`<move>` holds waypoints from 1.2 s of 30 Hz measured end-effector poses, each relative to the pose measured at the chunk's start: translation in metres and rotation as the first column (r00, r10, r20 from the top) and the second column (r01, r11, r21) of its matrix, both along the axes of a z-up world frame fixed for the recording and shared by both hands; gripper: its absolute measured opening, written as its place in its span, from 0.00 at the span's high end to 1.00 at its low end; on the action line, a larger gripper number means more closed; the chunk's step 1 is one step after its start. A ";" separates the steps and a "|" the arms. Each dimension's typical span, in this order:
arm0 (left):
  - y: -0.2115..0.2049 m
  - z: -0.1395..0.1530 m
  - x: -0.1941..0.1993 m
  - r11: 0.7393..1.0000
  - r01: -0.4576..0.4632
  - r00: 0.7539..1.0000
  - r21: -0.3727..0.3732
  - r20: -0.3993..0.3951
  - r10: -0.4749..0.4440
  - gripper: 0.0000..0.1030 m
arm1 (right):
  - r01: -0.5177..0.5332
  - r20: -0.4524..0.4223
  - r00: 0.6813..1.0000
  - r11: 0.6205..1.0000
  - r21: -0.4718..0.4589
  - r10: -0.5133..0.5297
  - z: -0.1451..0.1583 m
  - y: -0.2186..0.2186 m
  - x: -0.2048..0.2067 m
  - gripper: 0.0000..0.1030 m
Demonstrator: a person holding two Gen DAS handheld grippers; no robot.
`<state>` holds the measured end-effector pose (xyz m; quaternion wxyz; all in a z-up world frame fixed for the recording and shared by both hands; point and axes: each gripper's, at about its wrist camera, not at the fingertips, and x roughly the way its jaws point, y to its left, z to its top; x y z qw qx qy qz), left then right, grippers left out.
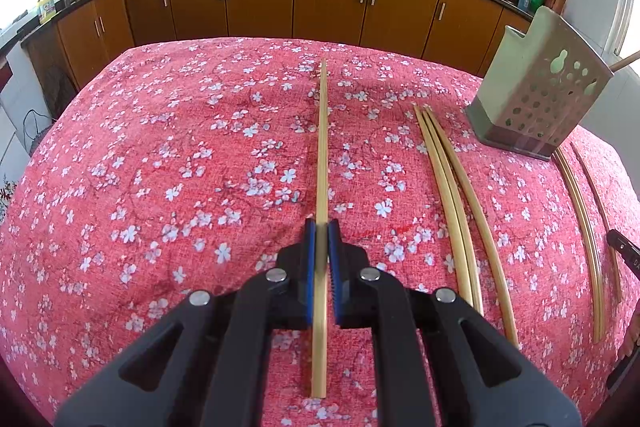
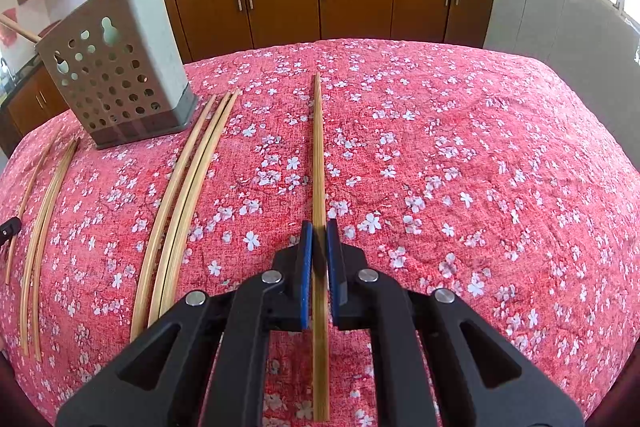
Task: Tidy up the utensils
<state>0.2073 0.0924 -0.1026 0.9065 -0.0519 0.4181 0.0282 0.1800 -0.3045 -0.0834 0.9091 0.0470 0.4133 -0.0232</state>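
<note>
Pointing straight ahead, one chopstick point(image 1: 322, 163) pinched in each closed claw point(image 1: 322, 227), perhaps barely lifted.

Bamboo chopsticks point(image 1: 322, 155) — woven cloth point(image 1: 160, 147)

The left gripper point(image 1: 322, 227) is matte black plastic, built from broad angular arms with triangular cut-outs near the base. Four round silver pivot pins sit on top of the linkage, two on each side. Its fingers point(image 1: 309, 251) are faced with blue pads, ribbed with fine teeth along the inner edge. The right gripper point(image 2: 319, 227) has the same build: black arms, triangular openings, four silver pins, and fingers point(image 2: 306, 251) lined with blue ridged pads.
</note>
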 end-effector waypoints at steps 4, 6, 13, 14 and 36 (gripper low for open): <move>0.000 0.000 0.000 1.000 -0.002 1.000 -0.004 0.000 0.002 0.90 | 0.000 0.000 1.000 1.000 0.001 0.000 0.000 0.000 0.000 0.92; 0.000 0.000 0.000 1.000 -0.002 1.000 -0.005 0.000 0.002 0.90 | 0.001 0.000 1.000 1.000 0.001 -0.001 0.000 0.000 0.000 0.92; 0.000 0.000 0.000 1.000 -0.002 1.000 -0.008 0.000 0.002 0.90 | 0.002 0.000 1.000 1.000 0.001 -0.002 0.000 0.000 0.000 0.92; 0.000 0.000 0.000 1.000 -0.002 1.000 -0.008 -0.001 0.002 0.90 | 0.002 0.000 1.000 1.000 0.001 -0.002 0.000 0.000 0.000 0.92; 0.001 0.002 0.001 1.000 -0.003 1.000 -0.014 -0.003 0.003 0.90 | 0.003 0.000 1.000 1.000 0.002 -0.003 0.000 0.000 -0.001 0.92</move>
